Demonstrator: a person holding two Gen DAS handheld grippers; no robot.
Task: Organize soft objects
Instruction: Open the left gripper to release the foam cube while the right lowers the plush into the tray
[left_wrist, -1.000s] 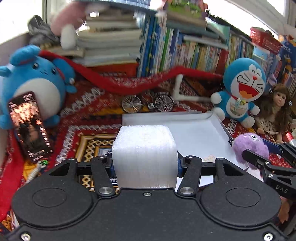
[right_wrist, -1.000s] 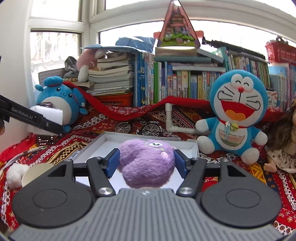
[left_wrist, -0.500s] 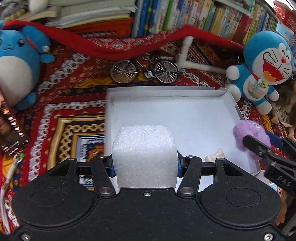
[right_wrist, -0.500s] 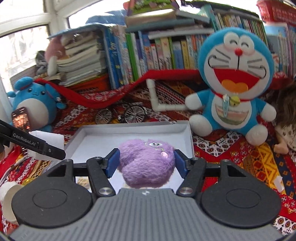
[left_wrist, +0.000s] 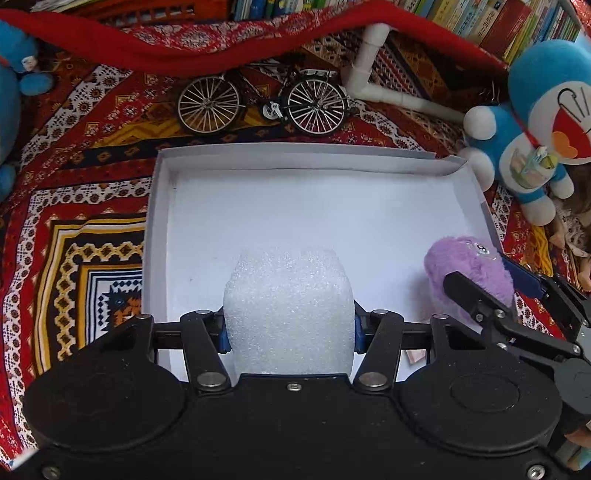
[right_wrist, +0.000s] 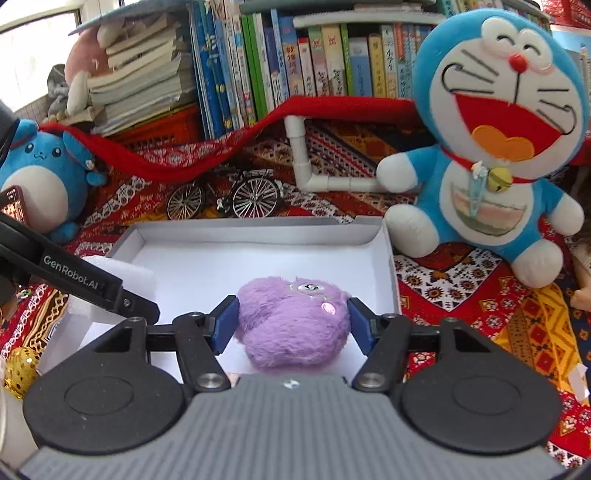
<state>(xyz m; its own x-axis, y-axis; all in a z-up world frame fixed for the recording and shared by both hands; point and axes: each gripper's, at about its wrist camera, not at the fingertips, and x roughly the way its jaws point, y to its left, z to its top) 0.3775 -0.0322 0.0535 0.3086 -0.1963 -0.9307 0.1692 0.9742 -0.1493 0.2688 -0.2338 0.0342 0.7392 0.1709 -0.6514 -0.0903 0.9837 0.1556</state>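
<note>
A patterned red cloth (left_wrist: 92, 155) covers the surface, books (right_wrist: 295, 66) stacked behind, and a shallow white box (left_wrist: 314, 158) sits in front of me. My left gripper (left_wrist: 290, 328) is clamped on a white foam block (left_wrist: 290, 306), held over the box's near left part. My right gripper (right_wrist: 291, 325) is closed around a purple plush ball (right_wrist: 291, 325) over the box's right side. I judge both to be very light and squashy; the foam looks crumbly, so I'd keep pressure on its flat sides. The fur may slip, so I'd hold it across the middle
</note>
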